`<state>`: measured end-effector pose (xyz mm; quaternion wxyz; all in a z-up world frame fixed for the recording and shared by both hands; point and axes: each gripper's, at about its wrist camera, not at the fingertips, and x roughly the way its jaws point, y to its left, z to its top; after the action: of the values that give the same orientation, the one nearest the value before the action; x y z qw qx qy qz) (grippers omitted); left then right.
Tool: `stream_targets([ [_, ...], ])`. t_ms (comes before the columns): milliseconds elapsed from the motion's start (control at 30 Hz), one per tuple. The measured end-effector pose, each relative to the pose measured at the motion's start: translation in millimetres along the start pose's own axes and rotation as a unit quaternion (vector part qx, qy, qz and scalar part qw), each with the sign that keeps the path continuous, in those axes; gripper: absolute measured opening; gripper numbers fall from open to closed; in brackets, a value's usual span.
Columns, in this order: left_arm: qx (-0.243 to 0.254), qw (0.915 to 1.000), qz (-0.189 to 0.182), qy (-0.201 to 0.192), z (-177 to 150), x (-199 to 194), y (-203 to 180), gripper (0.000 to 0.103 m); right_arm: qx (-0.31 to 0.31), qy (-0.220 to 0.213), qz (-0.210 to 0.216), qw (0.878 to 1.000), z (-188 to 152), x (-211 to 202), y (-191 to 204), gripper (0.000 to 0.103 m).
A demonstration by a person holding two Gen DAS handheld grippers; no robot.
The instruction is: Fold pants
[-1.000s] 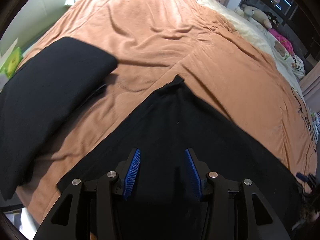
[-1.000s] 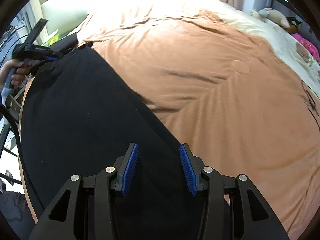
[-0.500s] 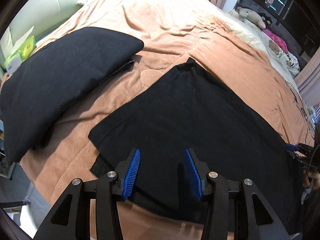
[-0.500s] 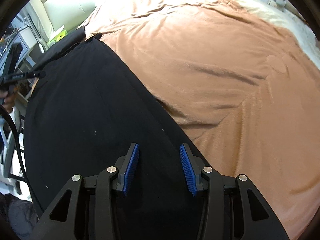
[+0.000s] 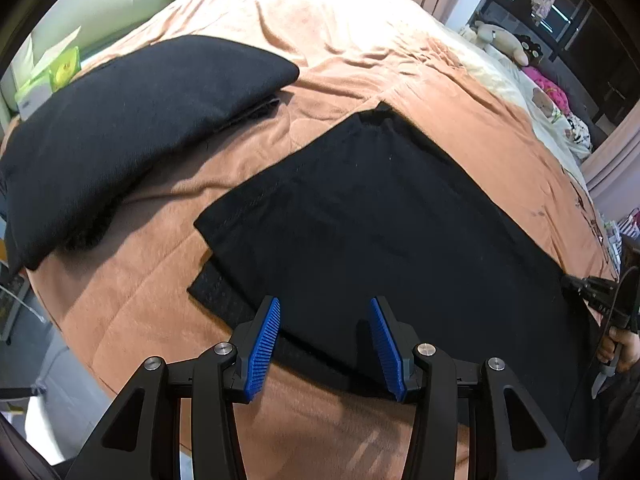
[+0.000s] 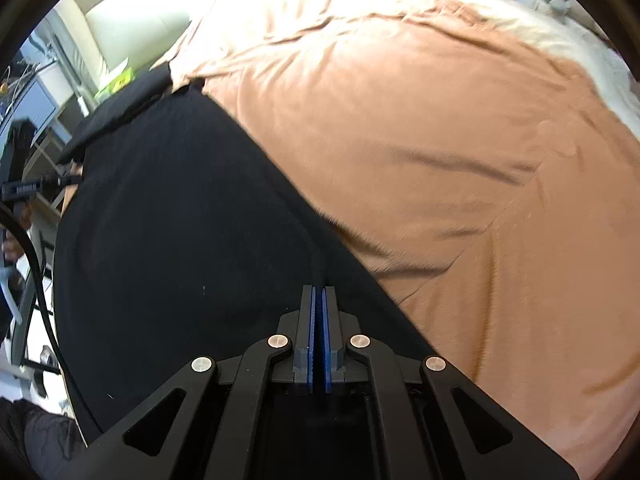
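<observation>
Black pants [image 5: 384,216] lie spread flat on the peach bedspread [image 5: 340,40], one layer offset over another at the near left end. My left gripper [image 5: 324,340] is open and empty, just above the pants' near edge. In the right wrist view the pants [image 6: 168,240] fill the lower left. My right gripper [image 6: 319,312] is shut on a pinched ridge of the pants' fabric close to their right edge. The right gripper also shows at the far right of the left wrist view [image 5: 592,284].
A second folded black garment [image 5: 120,128] lies on the bed to the left of the pants. A green and white box [image 5: 48,76] sits past the bed's left edge. Stuffed toys [image 5: 504,40] and pillows lie at the far right. Peach bedspread [image 6: 440,140] stretches right of the pants.
My right gripper has closed on the pants' fabric; it was open half a second ago. My left gripper has drawn back toward the pants' near edge, still open.
</observation>
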<state>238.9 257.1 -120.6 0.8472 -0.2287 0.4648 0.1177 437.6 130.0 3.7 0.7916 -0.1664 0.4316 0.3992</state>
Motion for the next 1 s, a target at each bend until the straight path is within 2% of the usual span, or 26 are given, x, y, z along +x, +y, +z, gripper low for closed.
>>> stream_targets([
  [100,-0.008,1.0,-0.005,0.001,-5,-1,2,0.049,-0.001,-0.008,-0.03,1.0,4,-4,3,0.0],
  [267,-0.044,0.9987,-0.025,0.001,-13,-6,14,0.049,-0.009,0.004,-0.068,0.998,6,7,7,0.0],
  [500,-0.104,0.992,-0.07,0.016,-29,-8,34,0.051,-0.022,0.026,-0.111,0.993,6,34,22,0.0],
  [533,-0.111,0.9904,-0.081,0.018,-32,-8,36,0.052,-0.022,0.026,-0.112,0.993,7,34,21,0.0],
  [600,-0.119,0.9881,-0.097,0.014,-36,-10,37,0.063,-0.02,0.024,-0.113,0.993,8,33,23,0.0],
  [667,-0.121,0.9868,-0.107,0.012,-37,-7,35,0.066,-0.021,0.022,-0.115,0.993,8,30,25,0.0],
  [833,-0.157,0.9798,-0.124,-0.008,-23,6,45,0.066,-0.015,0.026,-0.117,0.993,6,26,26,0.0],
  [967,-0.175,0.9767,-0.121,-0.023,-9,9,57,0.065,-0.008,0.018,-0.114,0.993,1,14,30,0.002],
  [1000,-0.177,0.9769,-0.118,-0.025,-6,9,59,0.059,-0.002,0.014,-0.109,0.994,-1,8,31,0.004],
])
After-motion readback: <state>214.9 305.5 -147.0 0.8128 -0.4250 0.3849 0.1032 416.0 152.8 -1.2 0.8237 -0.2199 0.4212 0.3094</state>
